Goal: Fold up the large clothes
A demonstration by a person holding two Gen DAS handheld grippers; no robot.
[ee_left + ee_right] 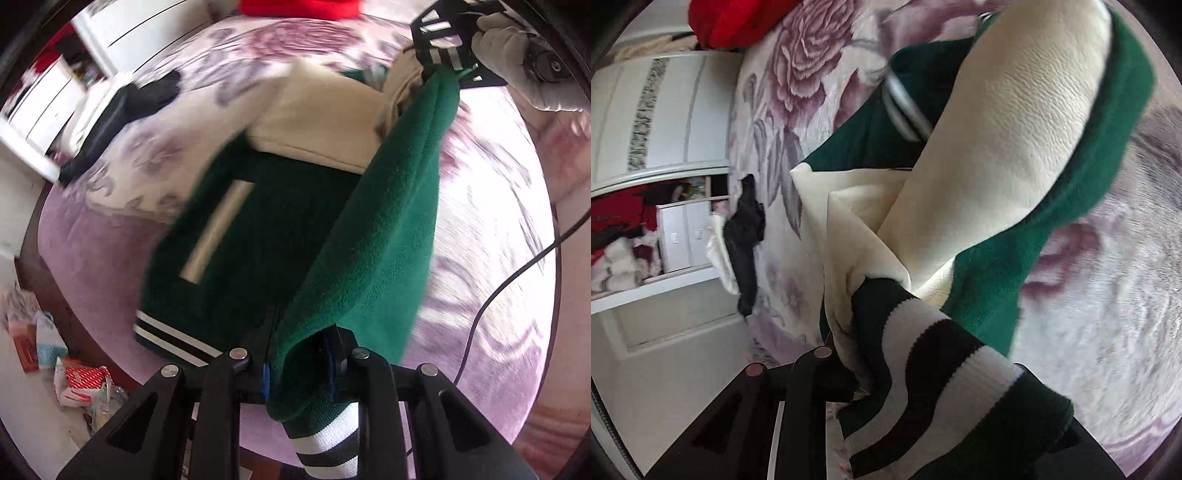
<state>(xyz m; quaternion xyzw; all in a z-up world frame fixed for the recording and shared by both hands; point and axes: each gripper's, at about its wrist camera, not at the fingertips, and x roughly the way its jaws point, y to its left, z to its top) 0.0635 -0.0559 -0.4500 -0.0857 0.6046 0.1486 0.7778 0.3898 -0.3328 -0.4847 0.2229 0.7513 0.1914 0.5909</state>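
A green varsity jacket (pixel 266 236) with cream sleeves (pixel 325 122) and striped ribbed trim lies partly on the flowered bed. My left gripper (pixel 301 363) is shut on its green edge near the striped hem and holds it lifted. My right gripper (pixel 448 61), held by a gloved hand at the top right of the left wrist view, is shut on the other end of that raised green edge. In the right wrist view my right gripper (pixel 871 373) pinches the striped cuff (pixel 934 373) and cream sleeve (pixel 1004 147); its fingers are mostly hidden by cloth.
The bed has a lilac flowered blanket (pixel 480 258). A black and white garment (pixel 122 107) lies at its far left. A red cloth (pixel 295 9) lies at the far side. White wardrobe (pixel 661 110) beyond. Packets litter the floor (pixel 74 376). A cable (pixel 517 269) crosses the right.
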